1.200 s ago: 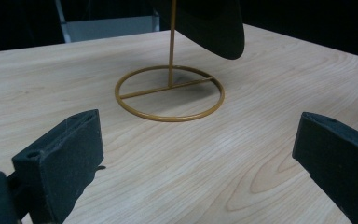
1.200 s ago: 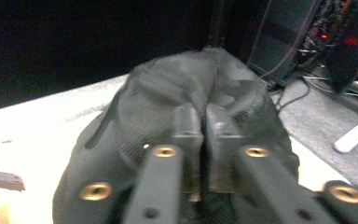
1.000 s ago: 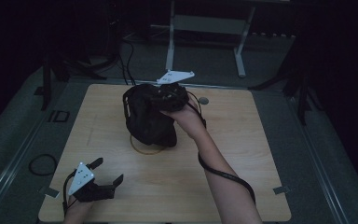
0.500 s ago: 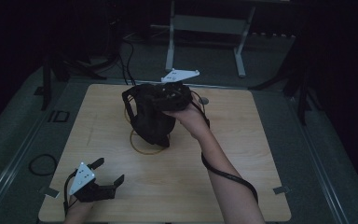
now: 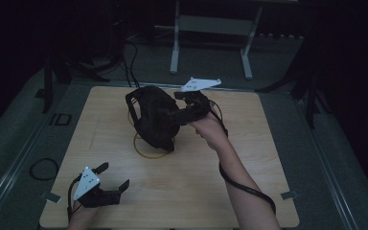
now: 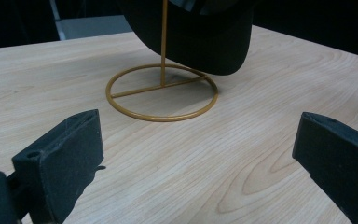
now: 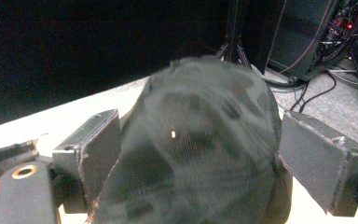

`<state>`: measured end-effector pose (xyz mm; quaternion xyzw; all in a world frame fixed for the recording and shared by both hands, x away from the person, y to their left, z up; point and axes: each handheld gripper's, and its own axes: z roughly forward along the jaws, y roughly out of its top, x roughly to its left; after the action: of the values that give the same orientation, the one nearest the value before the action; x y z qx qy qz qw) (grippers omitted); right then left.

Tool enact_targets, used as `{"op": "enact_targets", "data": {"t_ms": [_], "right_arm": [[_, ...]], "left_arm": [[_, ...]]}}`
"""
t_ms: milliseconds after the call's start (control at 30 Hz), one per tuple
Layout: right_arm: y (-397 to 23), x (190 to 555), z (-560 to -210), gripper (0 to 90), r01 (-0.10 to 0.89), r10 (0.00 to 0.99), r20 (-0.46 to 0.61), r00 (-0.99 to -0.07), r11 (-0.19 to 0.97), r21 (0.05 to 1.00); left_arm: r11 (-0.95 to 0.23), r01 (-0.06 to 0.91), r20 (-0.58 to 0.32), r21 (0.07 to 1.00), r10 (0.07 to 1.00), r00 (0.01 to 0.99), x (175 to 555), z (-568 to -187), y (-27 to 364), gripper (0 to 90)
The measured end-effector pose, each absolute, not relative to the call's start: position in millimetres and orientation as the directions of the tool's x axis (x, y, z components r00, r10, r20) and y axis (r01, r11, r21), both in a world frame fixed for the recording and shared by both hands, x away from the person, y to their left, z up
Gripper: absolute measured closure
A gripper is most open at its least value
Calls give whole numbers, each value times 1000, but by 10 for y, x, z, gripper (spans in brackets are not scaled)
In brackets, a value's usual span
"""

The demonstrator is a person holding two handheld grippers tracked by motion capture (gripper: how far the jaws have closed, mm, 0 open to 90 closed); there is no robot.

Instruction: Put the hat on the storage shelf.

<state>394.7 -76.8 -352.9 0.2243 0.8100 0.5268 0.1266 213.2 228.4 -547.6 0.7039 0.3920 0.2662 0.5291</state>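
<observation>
A black cap (image 5: pixel 154 117) is sitting on a thin gold wire stand (image 5: pixel 149 149) near the middle of the wooden surface (image 5: pixel 249 158), its crown covering the top of the upright rod while the stand's ring base is lying flat on the wood below. The right gripper (image 5: pixel 172 114) is reaching in from the cap's right side in the high view, its grey three-cornered plate showing above it; its jaws have just been opening and are now standing wide, with the cap's mesh crown (image 7: pixel 200 140) bulging up between them in the right gripper view, the pads no longer pressing on it as far as can be seen. The left gripper (image 5: pixel 111 178) is resting at the near left corner of the surface, well apart from the stand, its jaws spread open with nothing between them; in the left gripper view the ring base (image 6: pixel 162 93) and the cap's lower edge (image 6: pixel 200 42) are lying ahead of it
</observation>
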Motion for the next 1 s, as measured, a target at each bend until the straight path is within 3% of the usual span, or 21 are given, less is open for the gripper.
{"op": "enact_targets", "data": {"t_ms": [1000], "right_arm": [[-1441,3473,-4182,136,199,502,-5,-865,353,914]], "left_arm": [[-130,274,-45,953,831,554,2126,-5496,2281,23]]}}
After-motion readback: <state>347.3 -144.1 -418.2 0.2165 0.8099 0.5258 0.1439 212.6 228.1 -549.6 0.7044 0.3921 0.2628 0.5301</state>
